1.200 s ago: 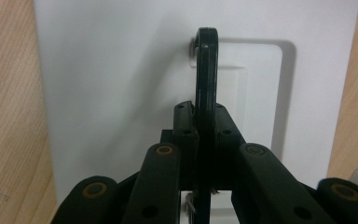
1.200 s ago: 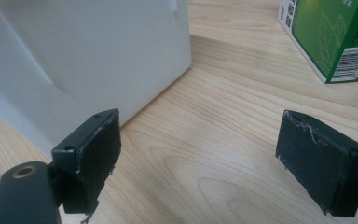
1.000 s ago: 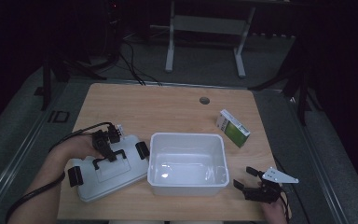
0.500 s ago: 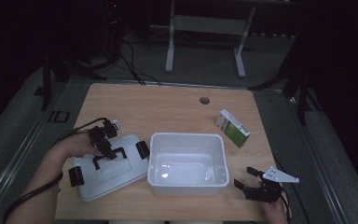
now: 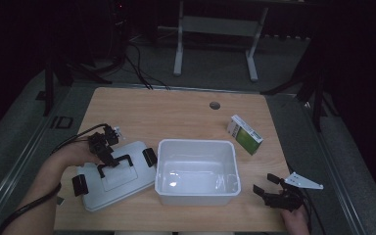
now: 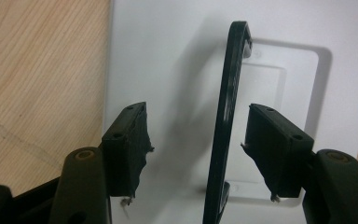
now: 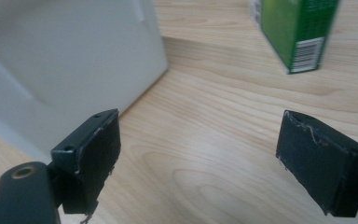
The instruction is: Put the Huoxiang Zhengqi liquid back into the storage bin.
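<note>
Lid [image 5: 112, 176] lies flat on the table [image 5: 176, 112] at the lower left of the high view, its right edge just beside the tub [image 5: 197, 171]. It is white, with a black clip at each end and a black handle [image 5: 113, 162] on top. The left hand-held gripper [image 5: 108, 157] sits over that handle, held by a hand [image 5: 66, 159] that comes in from the lower left. In the left gripper view the handle [image 6: 226, 126] stands upright between the two pads, nearer the right pad, with a gap on each side, so nothing is clamped. Its jaws have just been opening and now stand apart around the handle.

At the lower right of the high view the right hand-held gripper [image 5: 267, 185] rests near the table's front edge, just right of the tub, jaws wide apart and empty. The right gripper view shows bare wood between its pads, the tub's white wall [image 7: 65, 60] at upper left and the box [image 7: 298, 32] at upper right.

The tub stands open in the middle of the high view. Beyond it to the right, the green and white box [image 5: 245, 134] stands apart from the tub. Farther back, near the table's far edge, is a round hole [image 5: 215, 105].
</note>
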Motion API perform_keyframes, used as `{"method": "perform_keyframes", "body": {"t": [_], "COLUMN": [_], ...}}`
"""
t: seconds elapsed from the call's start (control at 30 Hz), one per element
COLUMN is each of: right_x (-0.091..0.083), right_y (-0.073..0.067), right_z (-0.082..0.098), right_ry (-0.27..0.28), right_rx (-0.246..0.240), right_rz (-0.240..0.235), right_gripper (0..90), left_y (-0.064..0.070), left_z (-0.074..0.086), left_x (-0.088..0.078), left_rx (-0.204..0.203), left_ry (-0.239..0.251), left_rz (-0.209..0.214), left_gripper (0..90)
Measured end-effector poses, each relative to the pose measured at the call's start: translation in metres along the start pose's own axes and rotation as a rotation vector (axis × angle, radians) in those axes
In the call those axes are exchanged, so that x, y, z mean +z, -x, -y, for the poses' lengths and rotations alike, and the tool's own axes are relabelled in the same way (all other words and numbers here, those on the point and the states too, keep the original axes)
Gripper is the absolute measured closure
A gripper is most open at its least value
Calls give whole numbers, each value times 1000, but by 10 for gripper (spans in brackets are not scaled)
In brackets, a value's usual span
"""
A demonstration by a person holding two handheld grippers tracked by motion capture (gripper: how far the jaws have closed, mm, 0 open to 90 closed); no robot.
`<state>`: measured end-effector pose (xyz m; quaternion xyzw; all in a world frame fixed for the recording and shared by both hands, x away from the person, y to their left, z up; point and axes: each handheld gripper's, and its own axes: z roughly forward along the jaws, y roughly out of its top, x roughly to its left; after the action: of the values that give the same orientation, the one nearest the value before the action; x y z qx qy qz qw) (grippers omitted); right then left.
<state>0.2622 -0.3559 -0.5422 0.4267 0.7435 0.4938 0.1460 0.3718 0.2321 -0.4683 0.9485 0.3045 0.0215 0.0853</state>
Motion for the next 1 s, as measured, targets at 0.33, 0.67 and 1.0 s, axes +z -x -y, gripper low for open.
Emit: {"method": "perform_keyframes", "body": {"t": [0.33, 0.67, 1.0], "right_x": [-2, 4, 19], "right_y": [14, 25, 39], "right_z": [-15, -40, -62], "right_ry": [-33, -85, -154], "right_rx": [12, -20, -9], "right_rz": [64, 100, 79], "right_gripper": [128, 137, 138], "left_y": [-1, -3, -2], "left_z": [4, 7, 7], "left_x": [-5, -3, -1], "left_rx": [-5, -28, -23], "left_ry": [12, 5, -9], "left_rz": [13, 44, 76], "left_gripper": [396, 396, 366]}}
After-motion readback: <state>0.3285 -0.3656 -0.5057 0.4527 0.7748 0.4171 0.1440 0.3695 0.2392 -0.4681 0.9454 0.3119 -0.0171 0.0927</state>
